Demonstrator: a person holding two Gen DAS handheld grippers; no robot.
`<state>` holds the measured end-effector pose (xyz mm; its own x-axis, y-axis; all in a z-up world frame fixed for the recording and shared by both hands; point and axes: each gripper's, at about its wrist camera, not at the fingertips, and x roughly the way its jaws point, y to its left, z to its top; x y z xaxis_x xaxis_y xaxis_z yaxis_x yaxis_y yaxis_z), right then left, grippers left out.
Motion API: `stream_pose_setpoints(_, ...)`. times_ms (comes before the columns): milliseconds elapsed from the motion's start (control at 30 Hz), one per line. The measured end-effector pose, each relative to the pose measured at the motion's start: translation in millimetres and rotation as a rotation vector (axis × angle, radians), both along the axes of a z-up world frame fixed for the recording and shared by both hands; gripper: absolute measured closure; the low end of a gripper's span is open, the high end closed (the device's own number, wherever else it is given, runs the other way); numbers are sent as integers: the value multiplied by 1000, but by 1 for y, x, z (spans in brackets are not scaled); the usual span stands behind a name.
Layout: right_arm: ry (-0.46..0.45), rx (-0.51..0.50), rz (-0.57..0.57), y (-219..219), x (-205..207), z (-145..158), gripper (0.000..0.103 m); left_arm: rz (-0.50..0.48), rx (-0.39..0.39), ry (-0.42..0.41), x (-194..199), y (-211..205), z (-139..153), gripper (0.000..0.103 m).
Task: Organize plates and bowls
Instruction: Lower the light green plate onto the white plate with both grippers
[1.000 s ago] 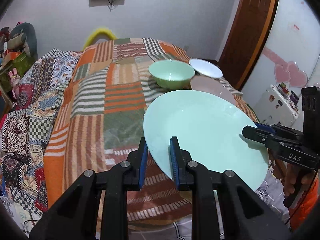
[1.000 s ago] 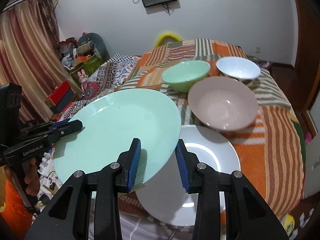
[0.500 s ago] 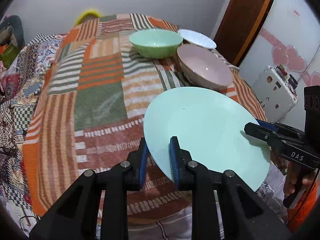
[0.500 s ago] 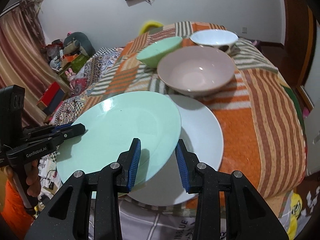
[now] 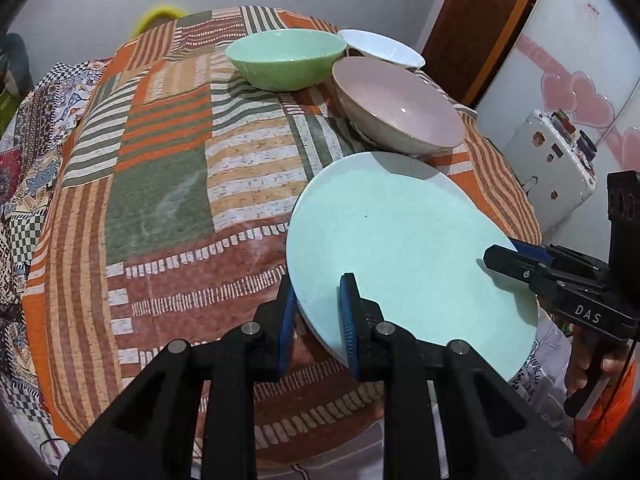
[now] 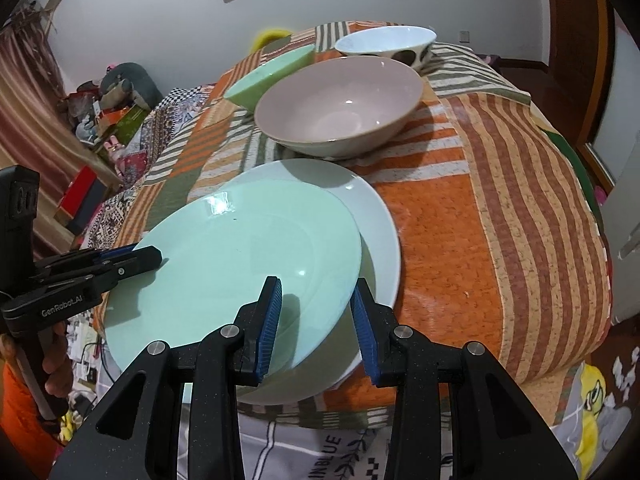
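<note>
I'm gripping the green plate (image 6: 240, 264) with both hand-held grippers, left (image 5: 316, 320) and right (image 6: 316, 320), lowering it level (rims aligned) onto the white plate (image 6: 380, 236) just beneath.

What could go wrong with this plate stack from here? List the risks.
1. The mint plate is held only at opposite rim edges by the left tongs and right tongs; uneven release could drop one side onto the white plate.
2. It sits off-centre over the white plate, so the stack may rest crooked.
3. Both plates lie near the front edge of the striped blanket, so a nudge could slide them off.
</note>
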<state>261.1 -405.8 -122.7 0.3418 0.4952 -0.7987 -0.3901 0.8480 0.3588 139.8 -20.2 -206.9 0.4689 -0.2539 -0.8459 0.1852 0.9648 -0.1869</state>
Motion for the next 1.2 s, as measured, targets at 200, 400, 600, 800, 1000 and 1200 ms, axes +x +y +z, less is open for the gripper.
stream_pose_setpoints(200,15,-2,-2,-2,1,-3,70,-1,6,20,6,-2,-7,82)
stream_pose_setpoints(400,30,-1,-6,-1,5,-6,70,-9,23,29,9,-5,-11,82)
stream_pose_setpoints(600,36,-3,1,0,7,-9,70,-5,51,26,12,-8,-12,82)
stream_pose_setpoints(800,28,-3,1,3,7,-10,70,23,36,80,19,-5,-28,82)
stream_pose_setpoints(1000,28,4,-1,2,9,-10,70,26,43,78,19,-6,-29,81)
stream_pose_setpoints(1200,16,-3,-11,3,9,-9,71,17,35,94,20,-10,-32,67)
